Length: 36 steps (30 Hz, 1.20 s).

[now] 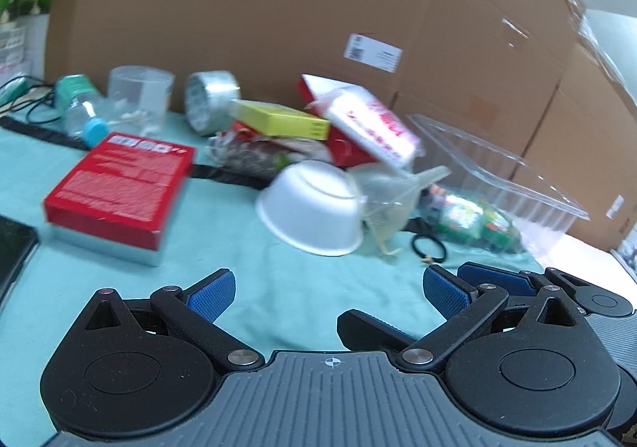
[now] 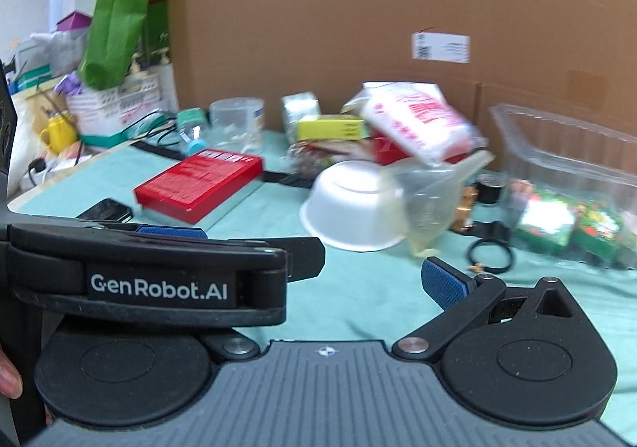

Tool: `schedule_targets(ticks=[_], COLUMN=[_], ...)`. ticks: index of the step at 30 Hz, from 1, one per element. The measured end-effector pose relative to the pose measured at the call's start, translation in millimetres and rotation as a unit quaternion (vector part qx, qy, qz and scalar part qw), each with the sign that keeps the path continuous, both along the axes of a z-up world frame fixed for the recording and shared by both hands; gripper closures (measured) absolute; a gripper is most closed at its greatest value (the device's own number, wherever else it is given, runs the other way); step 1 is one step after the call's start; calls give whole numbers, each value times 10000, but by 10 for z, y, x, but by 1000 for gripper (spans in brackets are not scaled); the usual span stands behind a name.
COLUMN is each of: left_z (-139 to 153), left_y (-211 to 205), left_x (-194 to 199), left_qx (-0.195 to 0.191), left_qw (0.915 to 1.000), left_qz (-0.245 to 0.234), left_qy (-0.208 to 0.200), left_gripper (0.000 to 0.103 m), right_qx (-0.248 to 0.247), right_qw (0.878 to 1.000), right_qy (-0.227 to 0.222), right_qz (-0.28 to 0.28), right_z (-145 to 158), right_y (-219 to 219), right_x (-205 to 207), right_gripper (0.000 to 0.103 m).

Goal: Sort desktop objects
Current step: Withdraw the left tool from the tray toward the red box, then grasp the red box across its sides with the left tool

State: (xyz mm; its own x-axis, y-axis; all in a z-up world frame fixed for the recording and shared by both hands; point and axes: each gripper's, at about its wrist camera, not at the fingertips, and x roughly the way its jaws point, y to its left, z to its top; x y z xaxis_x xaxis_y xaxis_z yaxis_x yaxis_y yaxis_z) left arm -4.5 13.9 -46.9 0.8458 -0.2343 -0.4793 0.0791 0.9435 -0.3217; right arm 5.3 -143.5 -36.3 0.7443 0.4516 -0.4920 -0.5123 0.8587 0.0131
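On the teal cloth tabletop [image 1: 302, 299], a flat red cardboard box [image 1: 119, 188] lies near the left edge, its long axis running toward the far brown cardboard wall [image 1: 278, 8]. Beside it, mid-tabletop, a smooth white plastic bowl [image 1: 314, 208] lies tipped, its rim facing the near edge. A ribbed clear plastic tray [image 1: 509, 184] sits toward the far right corner. The left tongs [image 1: 326, 293] are released, blue textured pads [image 1: 213, 295] wide apart. The right tongs [image 2: 318, 271] are likewise spread and empty.
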Motion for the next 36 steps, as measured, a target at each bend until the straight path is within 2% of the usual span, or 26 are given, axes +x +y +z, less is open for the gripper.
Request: schedule_targets(ticks=[5, 20, 24, 27, 33, 35, 36], left_z=[-25, -17, -65, -138, -238, -256, -264], left_y=[288, 1452, 1588, 1663, 1779, 1801, 1820], left_x=[15, 150, 298, 469, 605, 641, 656], left_qx=[-73, -7, -80, -126, -500, -579, -645], left_qw=[9999, 9916, 9952, 9959, 9965, 9960, 9954], left_qz=[58, 1286, 969, 881, 535, 508, 519], left_qy=[39, -140, -112, 143, 396, 450, 472], left_gripper=[0, 0, 0, 0, 0, 3, 5], right_qx=[-10, -209, -224, -230, -151, -142, -150], right_qw=[9998, 9966, 9955, 9948, 9941, 9934, 9929], right_qy=[60, 431, 502, 527, 573, 582, 591], right_qz=[196, 673, 777, 845, 906, 982, 1022], right_z=[-33, -207, -238, -250, -281, -288, -293], right_y=[191, 839, 985, 1063, 1155, 1204, 1233], right_x=[53, 313, 360, 391, 495, 532, 550], right_gripper=[0, 0, 0, 0, 1, 5, 10])
